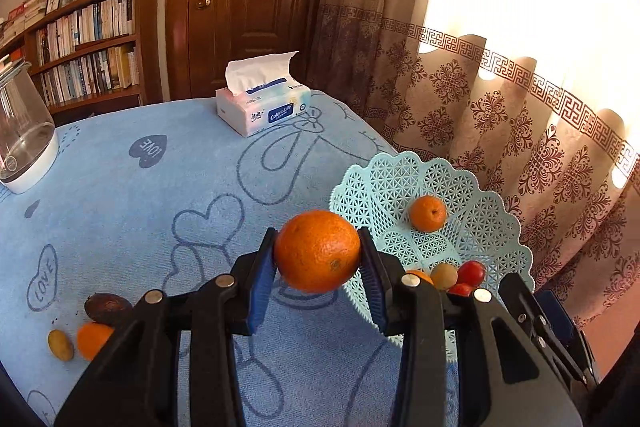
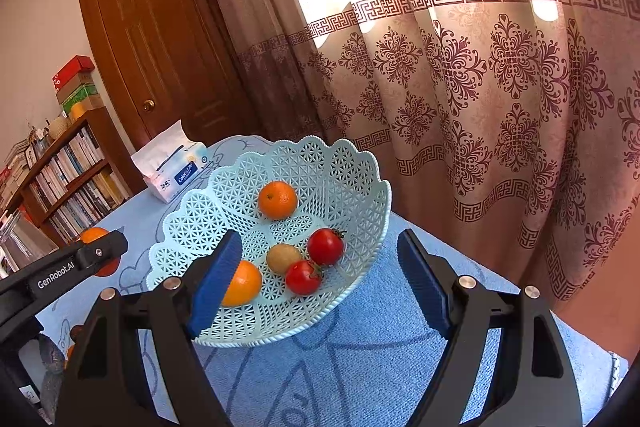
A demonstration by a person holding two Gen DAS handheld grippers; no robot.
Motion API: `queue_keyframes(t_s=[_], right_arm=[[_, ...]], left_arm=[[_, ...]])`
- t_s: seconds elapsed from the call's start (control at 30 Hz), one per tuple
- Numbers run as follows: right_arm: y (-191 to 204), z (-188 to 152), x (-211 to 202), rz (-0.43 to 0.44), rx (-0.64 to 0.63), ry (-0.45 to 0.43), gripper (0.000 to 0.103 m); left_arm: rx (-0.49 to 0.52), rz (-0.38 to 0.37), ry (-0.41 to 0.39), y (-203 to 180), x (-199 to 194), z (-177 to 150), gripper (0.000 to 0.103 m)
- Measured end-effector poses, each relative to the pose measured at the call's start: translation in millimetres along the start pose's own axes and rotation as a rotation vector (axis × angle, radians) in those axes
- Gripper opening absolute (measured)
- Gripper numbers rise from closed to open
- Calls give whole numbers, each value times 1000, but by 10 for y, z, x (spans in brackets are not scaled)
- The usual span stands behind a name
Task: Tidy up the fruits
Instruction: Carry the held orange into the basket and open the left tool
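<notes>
Two grippers: left gripper [image 1: 318, 259] jaws clamp an orange [image 1: 317, 251]; right gripper [image 2: 320, 279] jaws gape above basket [image 2: 360, 163].

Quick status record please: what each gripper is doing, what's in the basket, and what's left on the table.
left gripper: shut on large orange, raised beside the basket
right gripper: open, empty, near the basket
basket: two oranges, two tomatoes, one small brownish fruit
left on tablecloth: dark fruit, small orange, small yellowish fruit
</notes>
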State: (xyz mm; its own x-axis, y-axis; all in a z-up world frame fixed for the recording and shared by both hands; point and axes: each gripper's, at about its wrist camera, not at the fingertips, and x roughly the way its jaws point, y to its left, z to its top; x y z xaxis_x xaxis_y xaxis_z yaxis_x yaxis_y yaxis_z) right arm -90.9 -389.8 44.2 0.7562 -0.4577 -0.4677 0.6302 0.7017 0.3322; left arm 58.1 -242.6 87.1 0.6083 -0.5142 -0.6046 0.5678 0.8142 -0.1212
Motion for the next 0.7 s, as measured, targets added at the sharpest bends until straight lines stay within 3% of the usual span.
queue_keyframes(t_s=[0.3, 0.37, 0.4, 0.7], right_arm=[[-17, -7, 17, -5, 10, 5, 82], [-27, -8, 19, -7, 16, 5, 82], [-32, -5, 22, -7, 18, 6, 82], [-12, -7, 26, -5, 12, 9, 82]], left_arm=[[52, -45, 42, -233, 202, -48, 43], [38, -33, 25, -196, 186, -50, 61], [29, -28, 17, -172, 174, -49, 66], [-16, 2, 2, 3, 74, -70, 90]])
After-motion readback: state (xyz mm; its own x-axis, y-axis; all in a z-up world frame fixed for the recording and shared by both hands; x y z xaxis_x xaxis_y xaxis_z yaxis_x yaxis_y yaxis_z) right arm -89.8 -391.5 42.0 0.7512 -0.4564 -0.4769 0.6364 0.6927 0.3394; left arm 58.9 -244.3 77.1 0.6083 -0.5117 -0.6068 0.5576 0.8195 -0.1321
